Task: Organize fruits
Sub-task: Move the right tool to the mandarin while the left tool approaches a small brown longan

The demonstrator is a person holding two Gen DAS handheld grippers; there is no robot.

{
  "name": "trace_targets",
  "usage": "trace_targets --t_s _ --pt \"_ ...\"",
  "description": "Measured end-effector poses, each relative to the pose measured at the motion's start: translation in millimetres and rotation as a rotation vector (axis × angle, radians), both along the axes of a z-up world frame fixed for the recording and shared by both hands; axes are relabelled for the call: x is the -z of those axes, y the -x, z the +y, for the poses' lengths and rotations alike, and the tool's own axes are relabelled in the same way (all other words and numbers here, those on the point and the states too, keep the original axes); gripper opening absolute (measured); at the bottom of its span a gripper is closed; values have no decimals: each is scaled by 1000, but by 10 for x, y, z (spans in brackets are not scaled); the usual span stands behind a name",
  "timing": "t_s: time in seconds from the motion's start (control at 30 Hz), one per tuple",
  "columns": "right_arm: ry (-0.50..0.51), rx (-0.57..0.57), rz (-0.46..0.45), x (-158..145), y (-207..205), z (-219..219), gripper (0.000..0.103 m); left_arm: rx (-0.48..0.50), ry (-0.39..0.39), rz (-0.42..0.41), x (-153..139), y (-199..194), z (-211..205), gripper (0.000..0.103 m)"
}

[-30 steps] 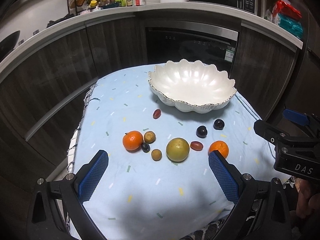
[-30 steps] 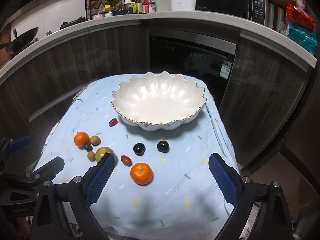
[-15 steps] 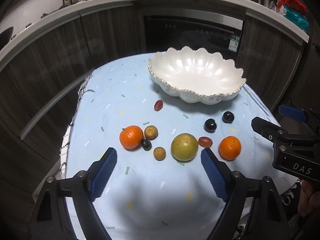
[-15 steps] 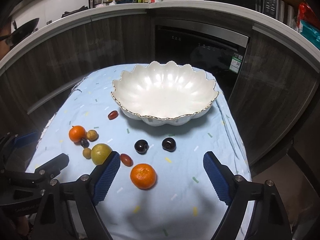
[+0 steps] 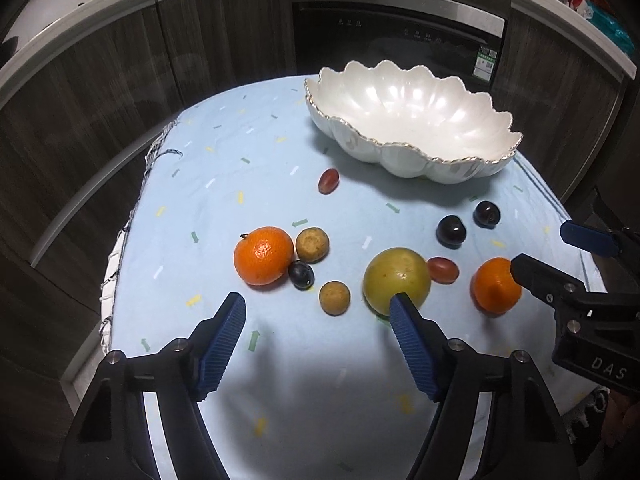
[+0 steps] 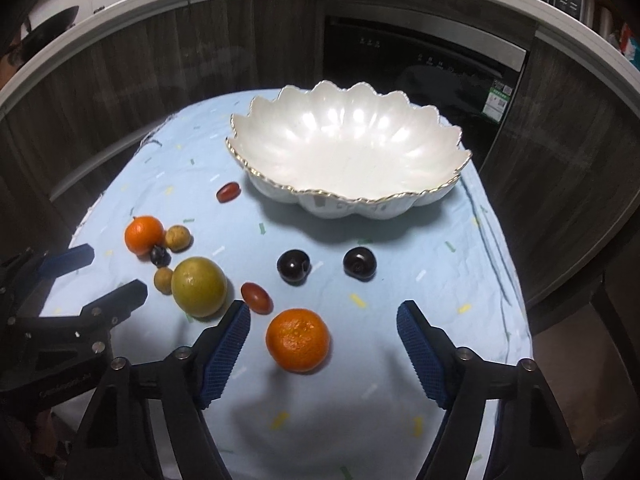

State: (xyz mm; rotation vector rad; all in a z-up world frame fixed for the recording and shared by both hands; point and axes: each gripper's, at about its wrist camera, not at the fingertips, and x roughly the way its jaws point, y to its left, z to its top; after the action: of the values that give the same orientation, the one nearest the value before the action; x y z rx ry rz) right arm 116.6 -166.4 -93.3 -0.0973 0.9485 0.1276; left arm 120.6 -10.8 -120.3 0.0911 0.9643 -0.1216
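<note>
We see the fruits loose on a pale blue tablecloth (image 5: 224, 184) in front of an empty white scalloped bowl (image 5: 412, 120) with a gilt rim, which sits in the upper right of the left wrist view. At centre left lies a mandarin (image 5: 263, 255), touching a small brown fruit (image 5: 312, 244) and a dark grape (image 5: 301, 274); a second brown fruit (image 5: 334, 298) lies lower. A yellow-green round fruit (image 5: 396, 280) sits right of centre, a red grape (image 5: 442, 270) just beside it, two dark plums (image 5: 451, 231) above, and another red grape (image 5: 328, 181) near the bowl.

In the right wrist view a second mandarin (image 6: 298, 340) lies between the fingers of our right gripper (image 6: 323, 320), whose jaws are closing but clear of it. Our left gripper (image 5: 318, 312) is also closing, its jaws apart over bare cloth and the second brown fruit. Dark wood cabinets (image 5: 100, 92) curve behind.
</note>
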Motion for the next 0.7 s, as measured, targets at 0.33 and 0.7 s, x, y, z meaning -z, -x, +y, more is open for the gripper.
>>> trace_targets --t_s 0.33,0.7 --pt "15 -4 57 176 -88 48 74 13 14 63 256 -120 34 62" --pt "7 -18 123 349 -175 72 64 39 19 99 393 -249 -4 49"
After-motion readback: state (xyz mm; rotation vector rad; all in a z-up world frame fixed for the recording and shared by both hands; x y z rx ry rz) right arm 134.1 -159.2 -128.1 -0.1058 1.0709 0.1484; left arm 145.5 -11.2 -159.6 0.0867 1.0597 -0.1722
